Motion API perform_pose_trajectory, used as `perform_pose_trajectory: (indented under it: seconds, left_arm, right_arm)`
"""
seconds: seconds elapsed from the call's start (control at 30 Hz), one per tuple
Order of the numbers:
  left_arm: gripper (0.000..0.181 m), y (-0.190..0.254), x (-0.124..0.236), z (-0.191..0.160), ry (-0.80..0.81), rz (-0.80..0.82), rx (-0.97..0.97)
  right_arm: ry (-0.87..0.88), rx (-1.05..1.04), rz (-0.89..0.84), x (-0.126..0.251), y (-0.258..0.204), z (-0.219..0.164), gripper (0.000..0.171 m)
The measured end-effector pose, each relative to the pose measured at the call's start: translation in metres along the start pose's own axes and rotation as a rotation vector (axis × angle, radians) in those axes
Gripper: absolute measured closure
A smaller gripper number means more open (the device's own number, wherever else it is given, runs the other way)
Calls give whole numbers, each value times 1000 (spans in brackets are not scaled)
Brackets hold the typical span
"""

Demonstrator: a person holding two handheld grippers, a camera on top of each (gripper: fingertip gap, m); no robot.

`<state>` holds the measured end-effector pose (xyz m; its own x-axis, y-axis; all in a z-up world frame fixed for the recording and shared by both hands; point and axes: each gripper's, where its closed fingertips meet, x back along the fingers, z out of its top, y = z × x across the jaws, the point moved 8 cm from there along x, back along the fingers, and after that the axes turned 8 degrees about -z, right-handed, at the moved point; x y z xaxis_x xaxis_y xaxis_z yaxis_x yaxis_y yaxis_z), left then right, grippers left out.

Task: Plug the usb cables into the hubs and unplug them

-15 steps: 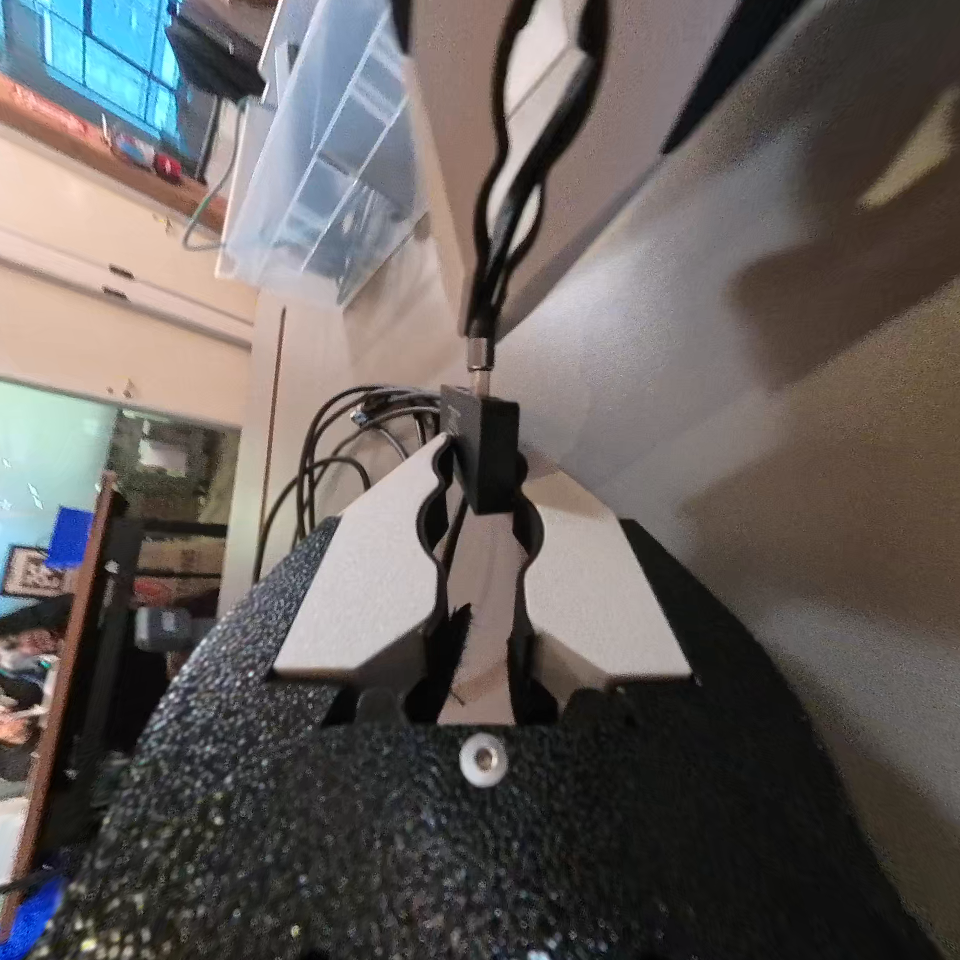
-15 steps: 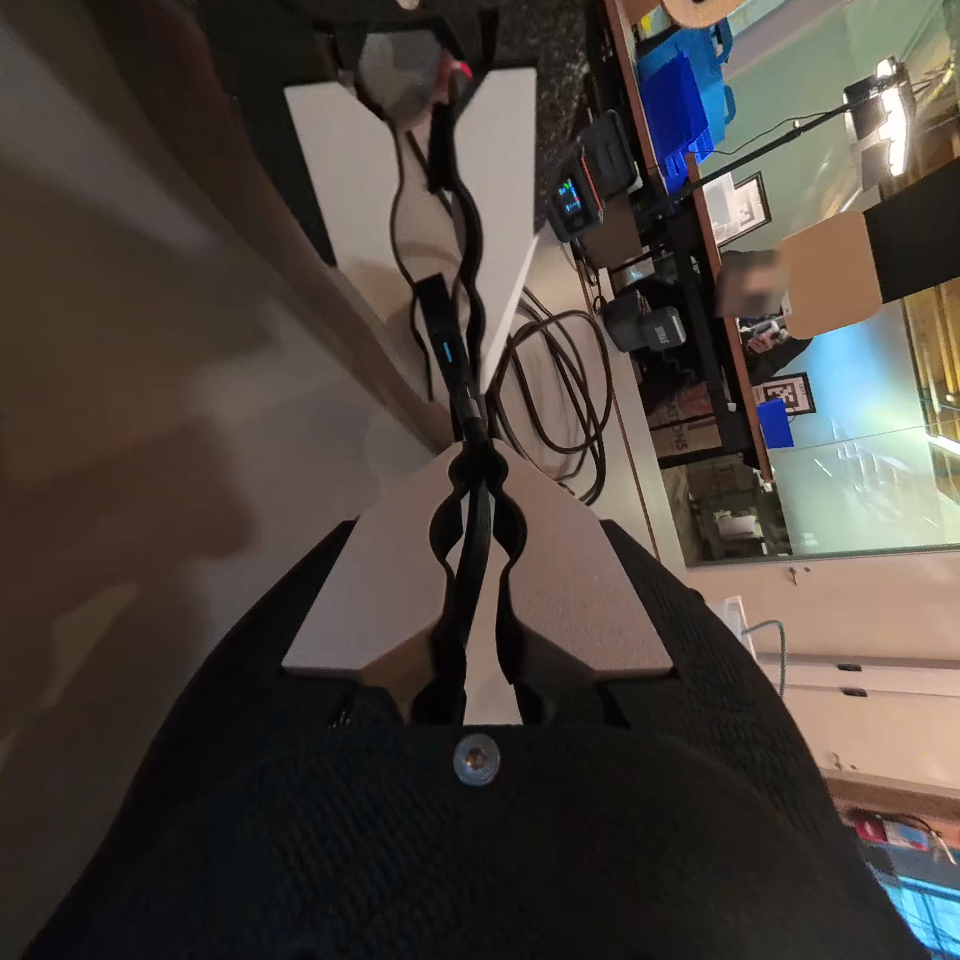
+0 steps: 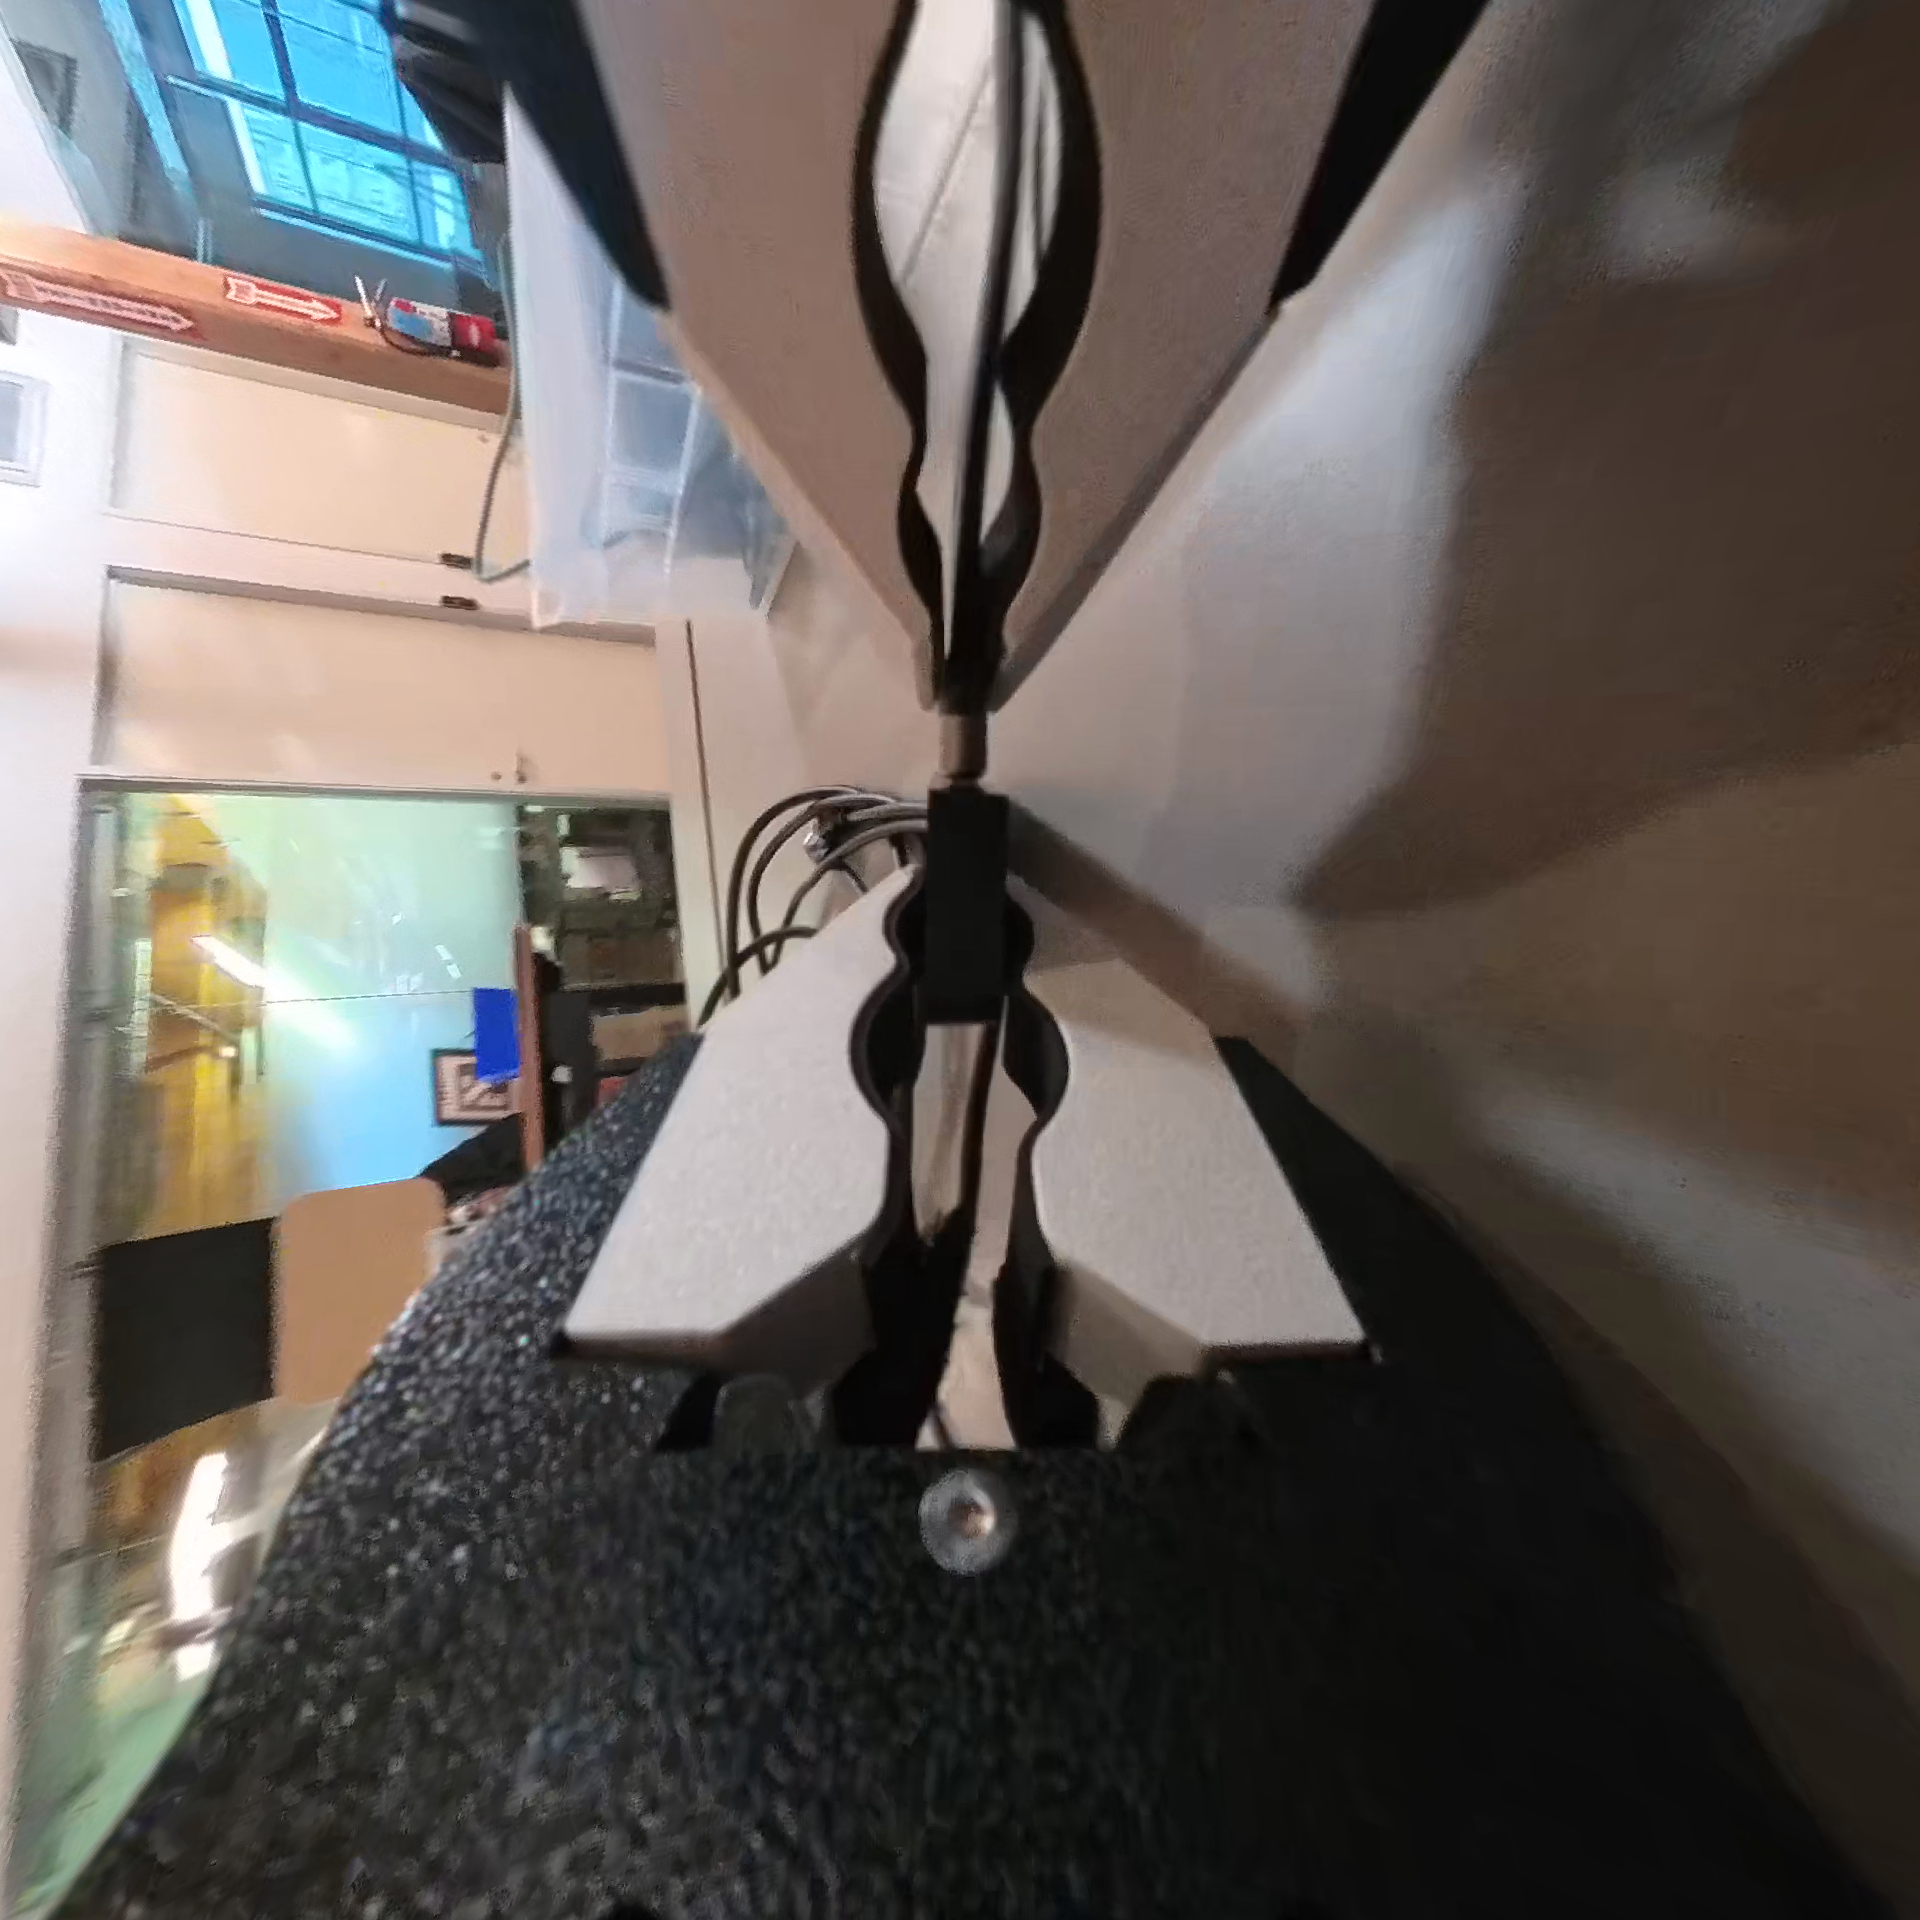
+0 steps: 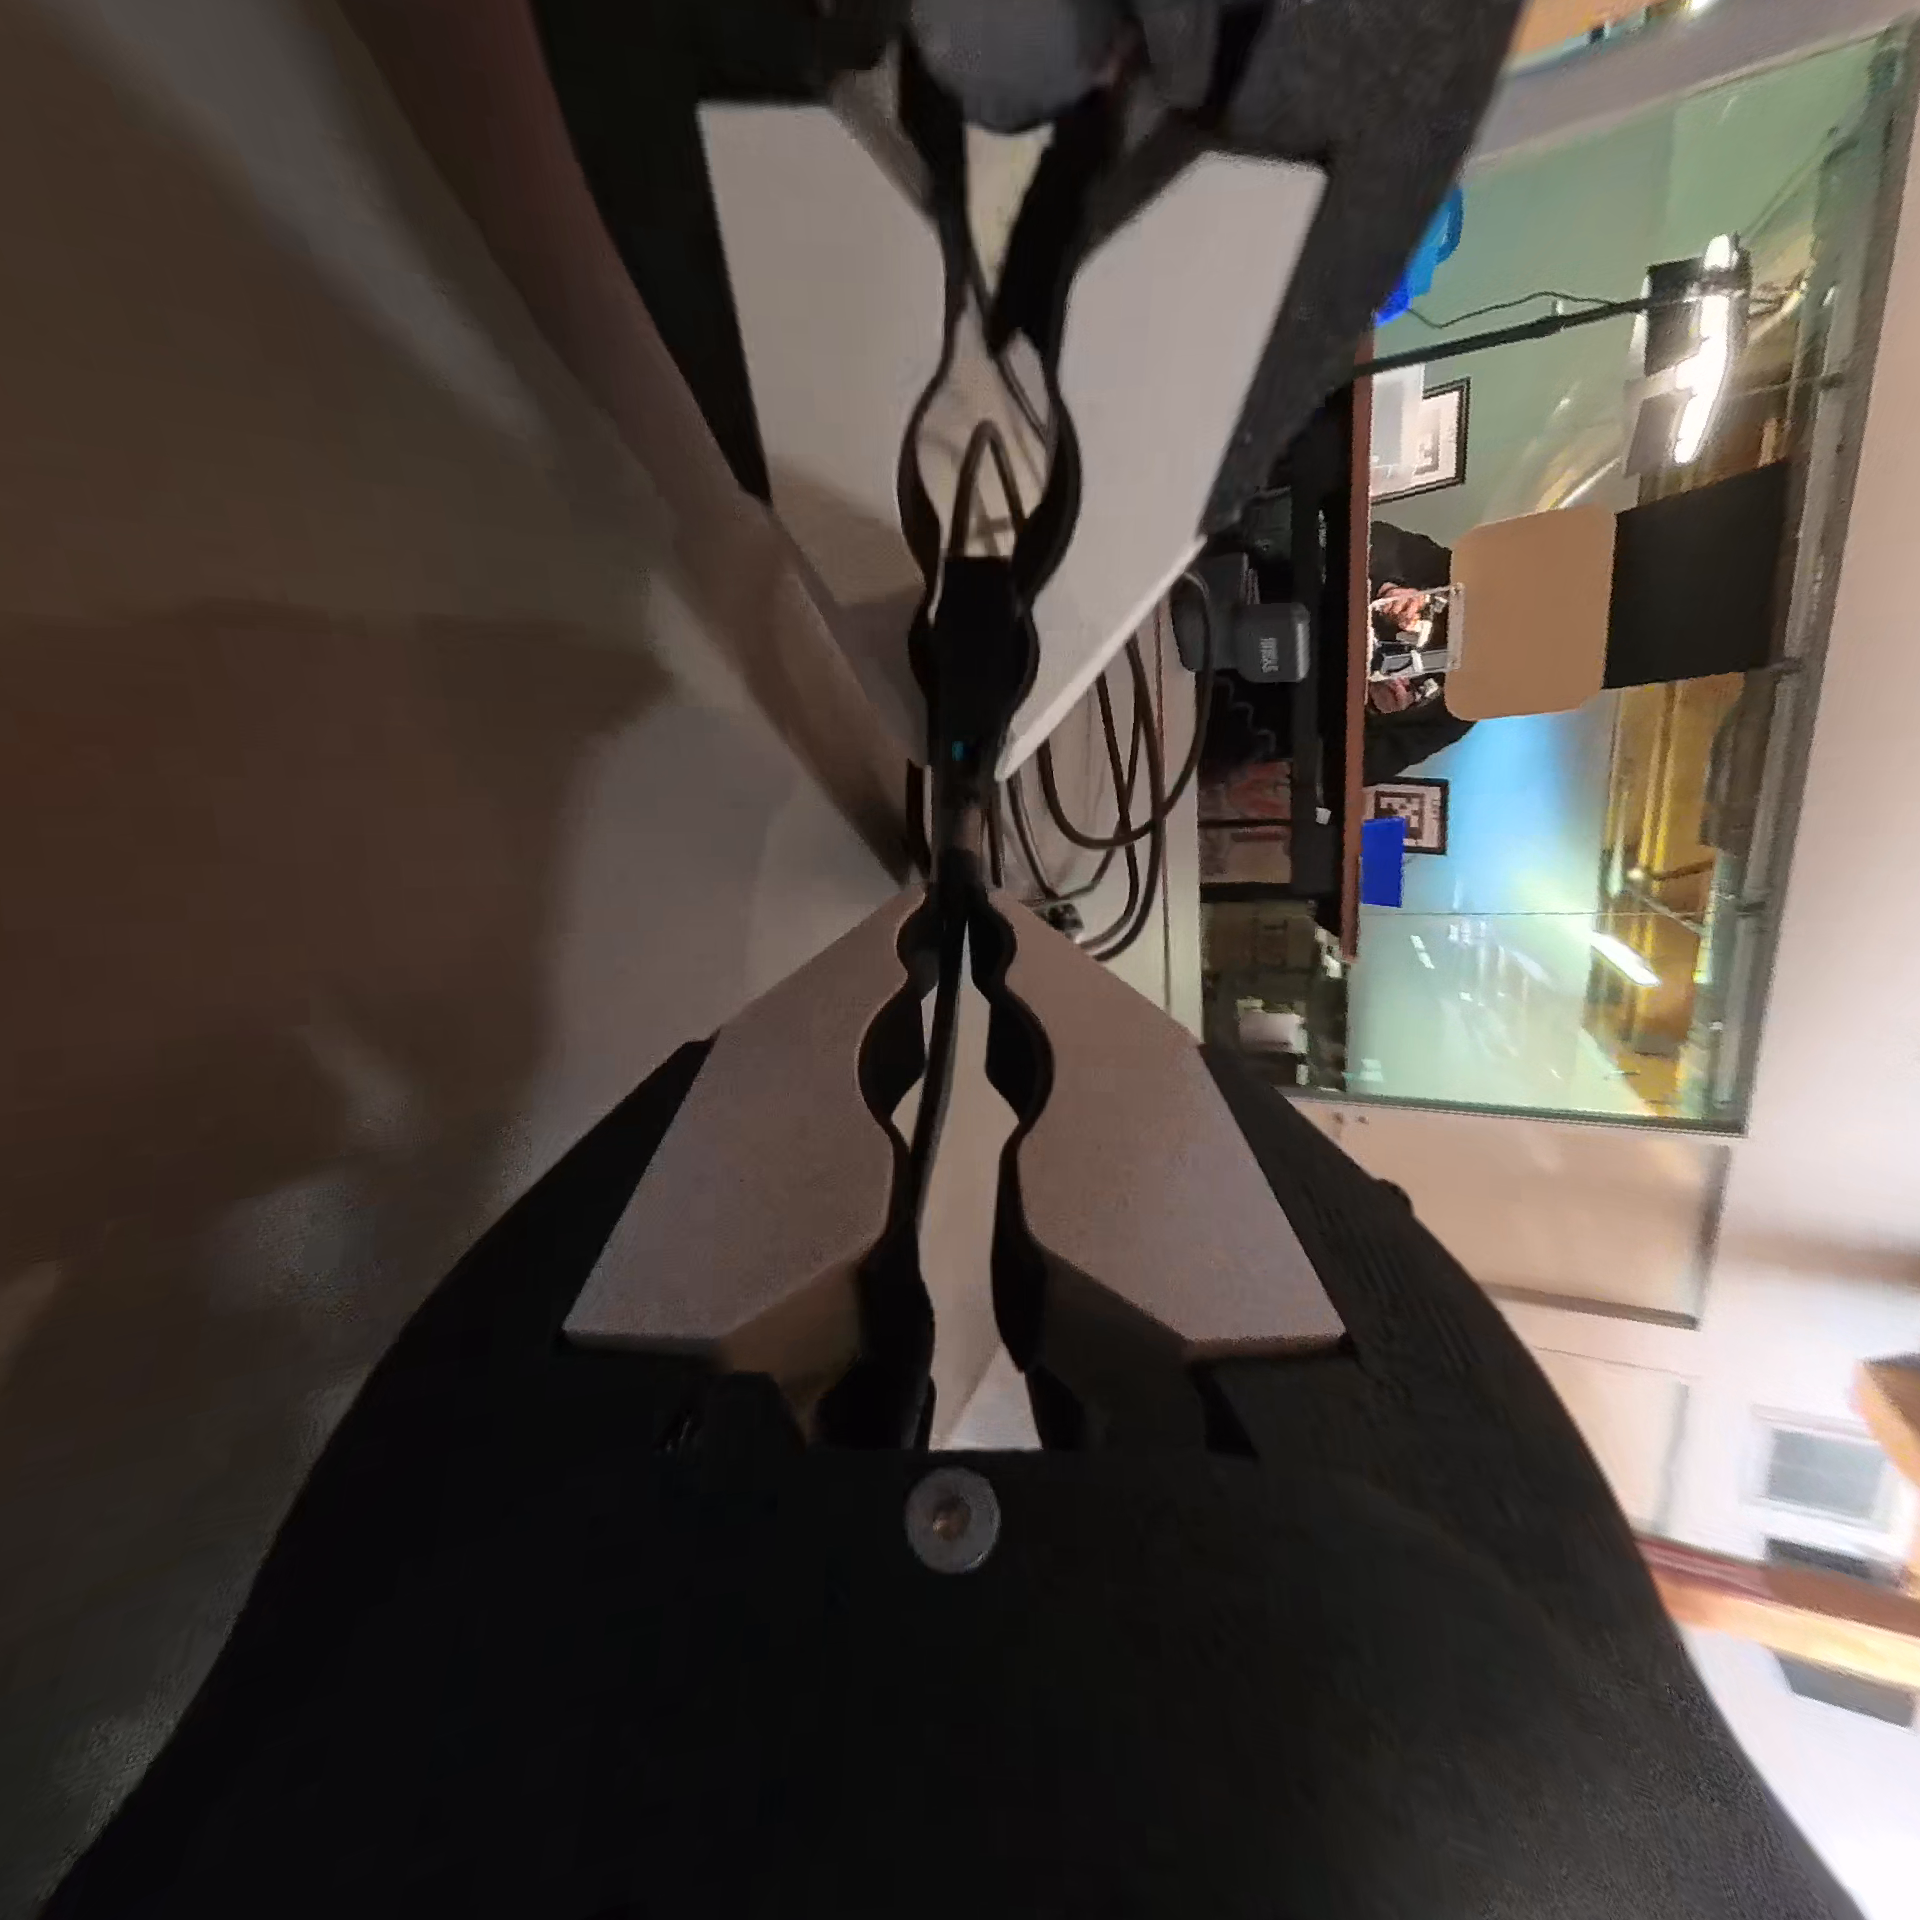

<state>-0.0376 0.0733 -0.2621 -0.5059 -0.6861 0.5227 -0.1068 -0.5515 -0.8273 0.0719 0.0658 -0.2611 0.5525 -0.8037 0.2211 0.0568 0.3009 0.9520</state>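
While both cameras are rolled on their sides, the two grippers meet tip to tip over a pale desk (image 3: pixel 1558 727). The left gripper (image 3: pixel 961 935) is clenched on a small black hub (image 3: pixel 964 904), whose body sits between its grey fingertips (image 3: pixel 831 1029) and sticks out just beyond them. Straight ahead, the right gripper (image 3: pixel 966 665) points back at it, pinching a black usb cable (image 3: pixel 977 416) close to its end. A short metal plug (image 3: pixel 961 743) bridges the gap between the two grippers and touches the far face of the hub; how deep it sits cannot be told.

From the right wrist view, the right gripper (image 4: pixel 951 914) is closed tight on the cable (image 4: pixel 935 1049), which runs back between its fingers toward the camera. Just past the tips, the plug end (image 4: pixel 961 821) meets the hub (image 4: pixel 971 644), which shows a small blue-green light and is held in the left gripper (image 4: pixel 966 769) coming in from the far side.

More dark cables (image 4: pixel 1122 769) lie looped on the desk (image 4: pixel 312 520) beside the two grippers. A clear plastic bin (image 3: pixel 644 457) stands farther off on the desk in the left wrist view.
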Motion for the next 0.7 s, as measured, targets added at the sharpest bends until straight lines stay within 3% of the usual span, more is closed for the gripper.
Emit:
perform_pose_trajectory:
  seconds: [0.23, 0.33, 0.53, 0.7]
  left_arm:
    - [173, -2, 0, -5, 16, 1, 37]
    - [173, -5, 4, -13, 74, -33, 43]
    - [173, -12, 18, -29, 207, -60, 87]
    - [173, -22, 17, -33, 221, 32, 104]
  right_arm:
    - [33, -115, -5, -5, 2, -3, 169]
    - [85, -258, 40, -7, 4, -2, 166]
    - [240, -591, 150, 5, 37, -8, 138]
    - [163, -841, 336, -11, 66, -22, 117]
